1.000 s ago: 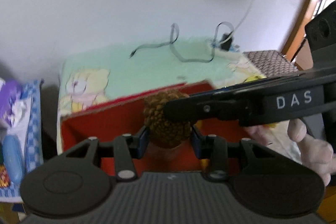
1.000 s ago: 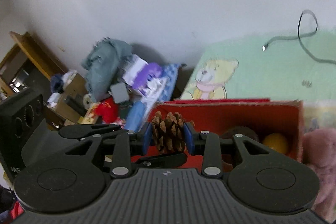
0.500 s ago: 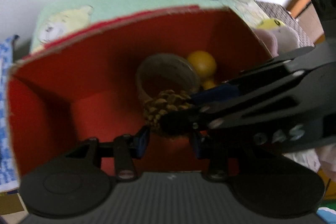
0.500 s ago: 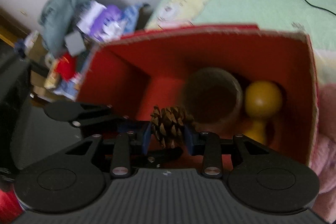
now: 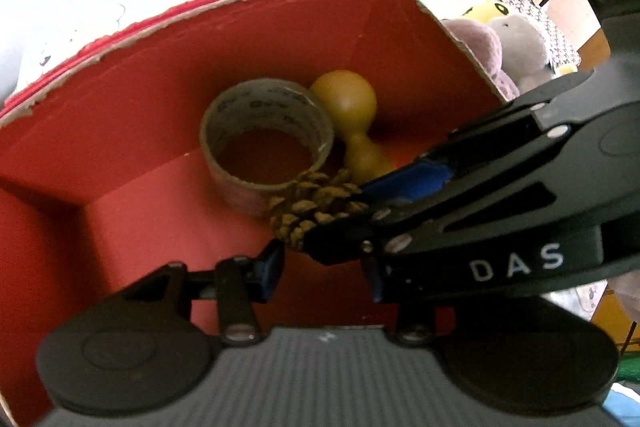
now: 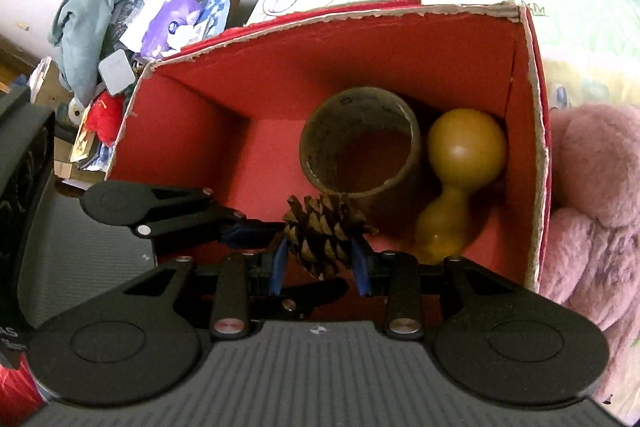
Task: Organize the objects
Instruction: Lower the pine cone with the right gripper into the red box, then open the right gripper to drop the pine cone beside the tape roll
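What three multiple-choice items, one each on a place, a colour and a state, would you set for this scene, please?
1. Where is the roll?
A. On the sheet
B. In the box, beside the gourd
C. On the plush

2. What colour is the box inside?
A. Red
B. Blue
C. Green

3. How is the cone?
A. Lying inside the roll
B. Loose on the sheet
C. Held between the right gripper's pads

Key: 1 B, the roll and gourd lie side by side on the box floor. 2 A, all its inner walls are red. 3 C, the blue pads flank the cone in the right wrist view.
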The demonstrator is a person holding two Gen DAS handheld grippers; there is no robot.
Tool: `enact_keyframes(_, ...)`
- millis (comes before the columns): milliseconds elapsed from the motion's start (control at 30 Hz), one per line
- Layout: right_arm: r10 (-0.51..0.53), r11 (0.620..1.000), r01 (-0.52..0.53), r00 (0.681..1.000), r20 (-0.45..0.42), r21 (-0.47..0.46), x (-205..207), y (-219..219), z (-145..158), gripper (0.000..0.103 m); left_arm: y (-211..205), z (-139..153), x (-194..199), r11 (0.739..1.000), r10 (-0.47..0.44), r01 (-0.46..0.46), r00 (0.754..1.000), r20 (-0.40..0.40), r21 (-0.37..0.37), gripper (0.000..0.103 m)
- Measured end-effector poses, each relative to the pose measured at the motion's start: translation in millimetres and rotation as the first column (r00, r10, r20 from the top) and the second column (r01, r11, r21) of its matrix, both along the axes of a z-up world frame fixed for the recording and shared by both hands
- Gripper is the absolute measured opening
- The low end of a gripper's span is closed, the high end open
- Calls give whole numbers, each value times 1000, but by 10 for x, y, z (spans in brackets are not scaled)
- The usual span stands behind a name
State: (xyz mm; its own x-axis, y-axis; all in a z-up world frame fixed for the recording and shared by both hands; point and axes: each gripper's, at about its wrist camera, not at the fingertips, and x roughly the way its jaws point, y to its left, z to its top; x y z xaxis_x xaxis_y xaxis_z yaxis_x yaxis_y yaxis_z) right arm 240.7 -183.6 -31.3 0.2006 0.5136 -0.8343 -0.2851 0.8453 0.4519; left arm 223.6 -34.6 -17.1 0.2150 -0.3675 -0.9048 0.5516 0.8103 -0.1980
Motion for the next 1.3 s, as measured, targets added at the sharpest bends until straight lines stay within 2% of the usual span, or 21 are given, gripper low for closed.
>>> enact_keyframes(167, 23, 999, -23, 1000, -6, -26, -33, 35, -14, 34, 89, 25, -21, 1000, 8, -8, 1000, -2, 2, 46)
enact_keyframes(267, 32, 998, -31, 999, 20, -48, -57, 51, -10, 31, 158, 32, -5, 1000, 31, -31, 1000, 3, -3, 51)
enact_keyframes(400, 33, 995, -29, 998, 49, -95, -67, 113, -23, 31, 238, 27, 13, 998, 59, -59, 998, 2, -8, 51)
enact_keyframes(600, -15, 999, 17, 998, 62, -33, -52, 46, 12, 31, 471, 215, -24, 990, 140, -138, 987, 80, -37, 51)
enact_keyframes(767, -45, 997, 45, 999, -6, 65, 10, 118, -30, 31, 595, 421, -102, 971, 229, -239, 949, 215, 23, 49)
enact_keyframes(933, -37, 992, 48, 994, -99, 114, 45, 356, -178, 31, 649, 549, -228, 958, 243, -278, 917, 315, 71, 48)
enact_keyframes(1033, -19, 995, 34, 988, -154, 94, 47, 494, -285, 31, 679, 562, -266, 959, 243, -276, 916, 319, 63, 49)
enact_keyframes(1100, -24, 996, 40, 981, -190, 79, 60, 538, -365, 27, 679, 509, -235, 954, 245, -286, 915, 320, 89, 49)
enact_keyframes(1167, -33, 996, 50, 977, -213, 71, 72, 523, -375, 28, 696, 467, -194, 951, 258, -296, 919, 298, 88, 49)
enact_keyframes(1300, -49, 999, 48, 980, -193, -7, 58, 466, -347, 28, 642, 393, -168, 952, 256, -292, 925, 281, 93, 49)
